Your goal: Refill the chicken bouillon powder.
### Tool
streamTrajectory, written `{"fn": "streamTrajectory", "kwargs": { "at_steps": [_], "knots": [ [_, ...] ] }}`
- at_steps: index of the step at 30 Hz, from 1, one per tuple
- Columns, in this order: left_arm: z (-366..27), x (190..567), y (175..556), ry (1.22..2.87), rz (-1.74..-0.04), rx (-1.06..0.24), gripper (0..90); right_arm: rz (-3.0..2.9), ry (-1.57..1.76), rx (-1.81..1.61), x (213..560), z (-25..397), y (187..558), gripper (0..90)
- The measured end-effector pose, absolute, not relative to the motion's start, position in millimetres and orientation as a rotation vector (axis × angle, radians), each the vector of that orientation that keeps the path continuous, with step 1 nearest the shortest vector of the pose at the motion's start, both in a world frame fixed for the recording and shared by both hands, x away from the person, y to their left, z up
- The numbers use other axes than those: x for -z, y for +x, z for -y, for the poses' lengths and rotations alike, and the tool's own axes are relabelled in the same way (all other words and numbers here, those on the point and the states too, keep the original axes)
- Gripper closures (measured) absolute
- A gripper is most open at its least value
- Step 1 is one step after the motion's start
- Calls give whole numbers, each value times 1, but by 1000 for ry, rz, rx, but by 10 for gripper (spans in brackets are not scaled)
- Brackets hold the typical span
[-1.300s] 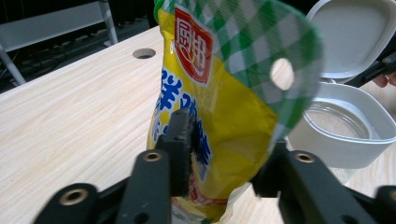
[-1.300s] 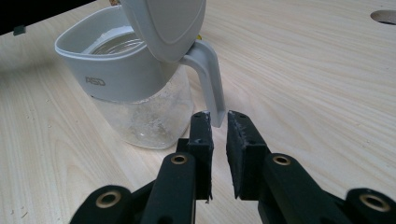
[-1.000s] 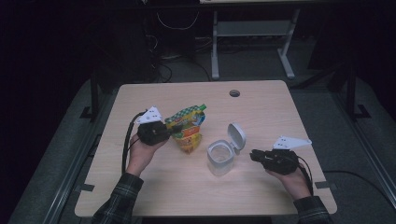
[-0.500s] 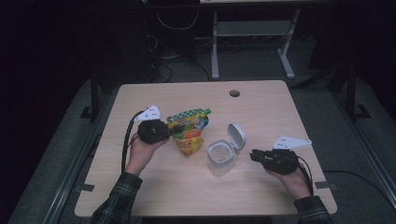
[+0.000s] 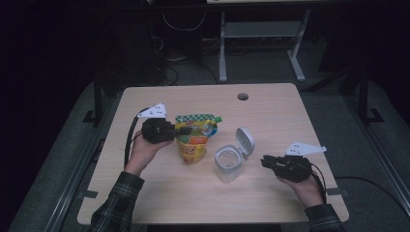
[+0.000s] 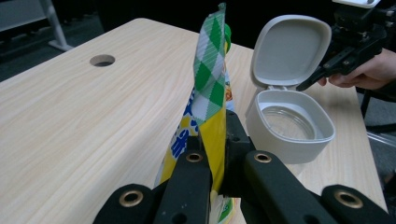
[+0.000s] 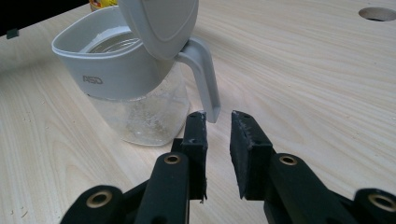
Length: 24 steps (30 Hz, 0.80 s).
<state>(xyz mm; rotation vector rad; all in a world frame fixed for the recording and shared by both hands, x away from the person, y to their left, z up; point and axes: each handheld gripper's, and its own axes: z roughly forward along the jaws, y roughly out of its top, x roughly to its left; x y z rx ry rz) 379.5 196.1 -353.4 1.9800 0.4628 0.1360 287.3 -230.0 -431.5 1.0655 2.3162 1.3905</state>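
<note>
In the high view, the left gripper [image 5: 180, 130] is clamped on the left edge of a yellow snack pouch [image 5: 194, 140], which stands near the middle of the light wooden table [image 5: 270, 116]. Just right of the pouch stands a clear jar [image 5: 227, 164] with its grey hinged lid [image 5: 245, 140] flipped open and tilted back. The right gripper [image 5: 267, 162] is just beside the jar on its right, low over the table.

In the left gripper view, the jaws are pressed together on the pouch's side seam [image 6: 211, 140], and the pouch rises upright with its green checked top. The open jar [image 6: 289, 123] stands just behind it, and the other gripper [image 6: 348, 44] shows beyond the lid.

In the right gripper view, the right gripper [image 7: 218, 123] has its jaws slightly apart, holding nothing, with the lid's grey tab [image 7: 208, 79] hanging just ahead of the tips. The jar [image 7: 133, 88] stands to their left.
</note>
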Motion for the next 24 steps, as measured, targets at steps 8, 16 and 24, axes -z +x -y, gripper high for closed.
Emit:
{"fn": "streamTrajectory", "kwargs": {
  "at_steps": [8, 16, 24],
  "knots": [
    [-200, 341, 374, 1937, -431, -129, 900, -2326, 1048, -1370, 431, 227, 274, 899],
    [-200, 331, 365, 1918, -411, -121, 900, -2367, 968, -1433, 424, 215, 267, 899],
    [-203, 323, 359, 1896, -404, -108, 900, -2380, 915, -1482, 416, 204, 263, 900]
  ]
}}
